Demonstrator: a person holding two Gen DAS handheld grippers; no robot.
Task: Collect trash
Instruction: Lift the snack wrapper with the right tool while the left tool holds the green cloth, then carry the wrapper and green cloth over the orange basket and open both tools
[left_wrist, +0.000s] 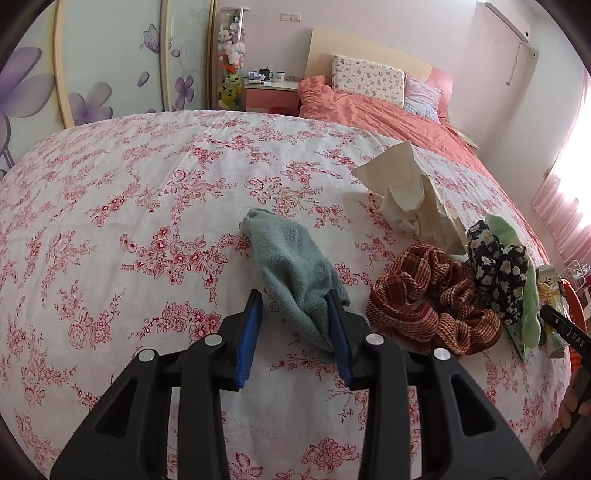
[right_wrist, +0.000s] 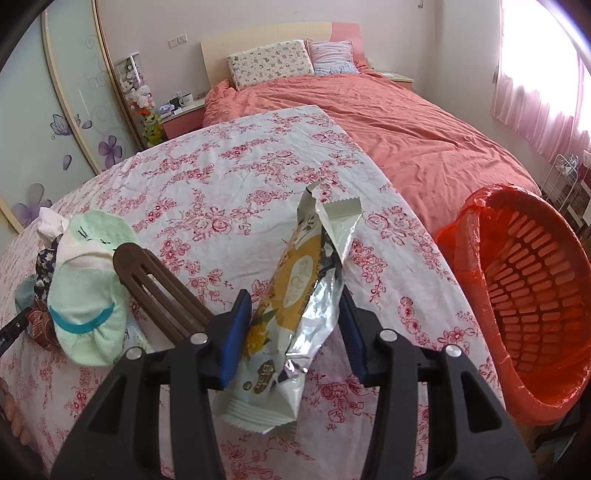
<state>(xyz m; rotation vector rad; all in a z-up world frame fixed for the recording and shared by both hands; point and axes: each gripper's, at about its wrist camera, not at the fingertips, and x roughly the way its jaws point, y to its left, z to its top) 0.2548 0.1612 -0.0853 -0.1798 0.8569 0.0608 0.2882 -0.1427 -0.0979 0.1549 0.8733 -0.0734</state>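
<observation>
Item, nearest first: empty snack wrapper, light, crinkly, slippery foil, lying on the floral cloth between my half-open right gripper, pads apparently clear, best pinched mid-body; orange bin alongside, unseen from the left, where my left gripper, half-open, brackets a soft blue-green sock.

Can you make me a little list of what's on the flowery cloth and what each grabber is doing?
surface: flowery cloth
left gripper: open, fingers either side of a blue-green sock
right gripper: open, fingers around an empty snack wrapper
trash: crumpled tissue
not trash: red scrunchie, daisy scrunchie, pale green sock, brown comb
bin: orange basket, red liner, at the right edge
</observation>
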